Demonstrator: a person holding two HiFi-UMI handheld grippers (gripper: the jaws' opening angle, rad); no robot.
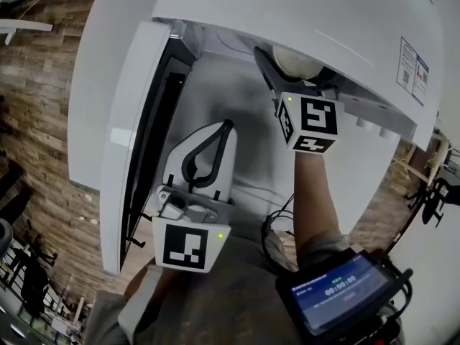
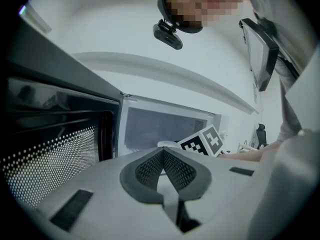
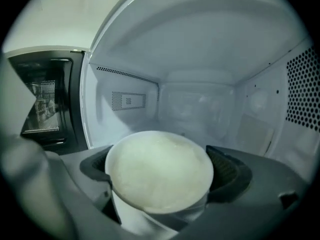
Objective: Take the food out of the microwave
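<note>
The white microwave [image 1: 302, 20] stands with its door [image 1: 122, 135] swung open to the left. Inside it sits a white cup of pale food [image 3: 159, 171], upright on the cavity floor. My right gripper [image 3: 160, 159] reaches into the cavity and is open, with the cup between its wide-spread dark pads [image 3: 227, 171]; no squeeze on the cup shows. In the head view only the cup's rim [image 1: 291, 60] peeks out above the right gripper's marker cube [image 1: 309, 123]. My left gripper [image 1: 226, 124] hovers in front of the open door, shut and empty.
The door's perforated window [image 2: 55, 159] is close on the left of my left gripper. The microwave rests on a white tabletop [image 1: 259, 171]. A device with a lit screen [image 1: 338, 290] and black cables [image 1: 277, 232] hang near the person's body. Wooden floor [image 1: 43, 121] lies to the left.
</note>
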